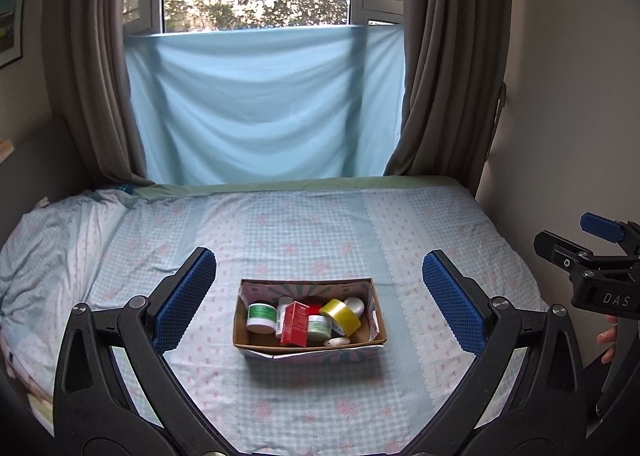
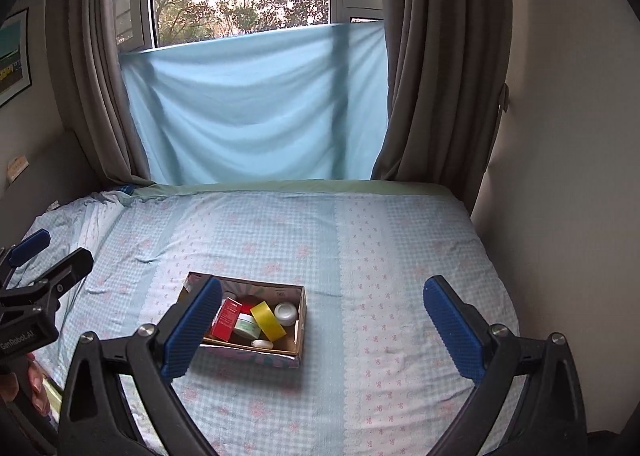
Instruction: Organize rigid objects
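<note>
A small open cardboard box [image 1: 308, 350] [image 2: 298, 316] sits on the bed. It holds a red carton [image 1: 295, 323] [image 2: 226, 319], a yellow tape roll [image 1: 341, 316] [image 2: 267, 320], white jars with green labels [image 1: 261, 317] [image 2: 245, 326], a white jar [image 2: 286, 312] and a small white item [image 1: 336, 341]. My left gripper [image 1: 318, 298] is open and empty, held above the bed with the box between its fingers in view. My right gripper [image 2: 322, 330] is open and empty, to the right of the box; its left finger [image 2: 192, 330] hides the box's left part.
The bed [image 1: 320, 224] has a checked blue sheet with pink flowers, rumpled at the left. A wall borders its right side [image 2: 560, 176]. Curtains and a blue cloth [image 1: 260, 104] hang at the window behind. The other gripper shows at each view's edge [image 1: 592, 268] [image 2: 32, 296].
</note>
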Tool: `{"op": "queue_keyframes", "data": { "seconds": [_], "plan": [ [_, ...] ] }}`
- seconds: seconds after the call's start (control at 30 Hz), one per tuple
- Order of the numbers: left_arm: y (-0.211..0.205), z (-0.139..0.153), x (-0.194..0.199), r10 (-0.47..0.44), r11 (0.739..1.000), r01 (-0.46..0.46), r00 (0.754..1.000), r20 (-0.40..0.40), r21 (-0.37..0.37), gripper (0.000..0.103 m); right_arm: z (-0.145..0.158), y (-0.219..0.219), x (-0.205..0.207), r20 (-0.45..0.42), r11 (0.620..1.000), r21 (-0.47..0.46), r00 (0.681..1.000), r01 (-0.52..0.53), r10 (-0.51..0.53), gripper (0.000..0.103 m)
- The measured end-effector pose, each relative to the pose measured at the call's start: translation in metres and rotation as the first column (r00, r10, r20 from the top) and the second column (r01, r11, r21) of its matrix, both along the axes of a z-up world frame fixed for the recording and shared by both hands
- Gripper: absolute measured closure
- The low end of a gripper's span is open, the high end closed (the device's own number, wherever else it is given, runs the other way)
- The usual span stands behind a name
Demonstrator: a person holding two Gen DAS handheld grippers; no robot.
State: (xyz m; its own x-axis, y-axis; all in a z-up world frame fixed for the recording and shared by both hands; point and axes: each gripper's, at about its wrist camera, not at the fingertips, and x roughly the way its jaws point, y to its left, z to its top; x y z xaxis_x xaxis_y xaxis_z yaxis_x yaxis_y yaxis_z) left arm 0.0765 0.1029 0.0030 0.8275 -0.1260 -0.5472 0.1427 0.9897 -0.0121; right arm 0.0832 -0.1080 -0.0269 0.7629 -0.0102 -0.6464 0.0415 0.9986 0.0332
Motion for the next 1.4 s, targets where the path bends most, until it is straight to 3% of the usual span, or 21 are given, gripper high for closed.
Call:
{"op": "queue_keyframes", "data": {
  "seconds": [0.33,1.4],
  "plan": [
    [-0.009,0.011,-0.016,0.011,1.0,-0.013,0.999,0.051,0.028,0.0,0.008,-0.002,-0.01,0.047,1.0,-0.001,0.999,0.0,0.0,0.003],
    [-0.01,0.009,-0.006,0.044,0.998,-0.045,0.998,0.043,0.035,0.0,0.012,-0.007,-0.004,0.06,1.0,0.004,0.998,0.018,-0.018,0.003]
  ]
}}
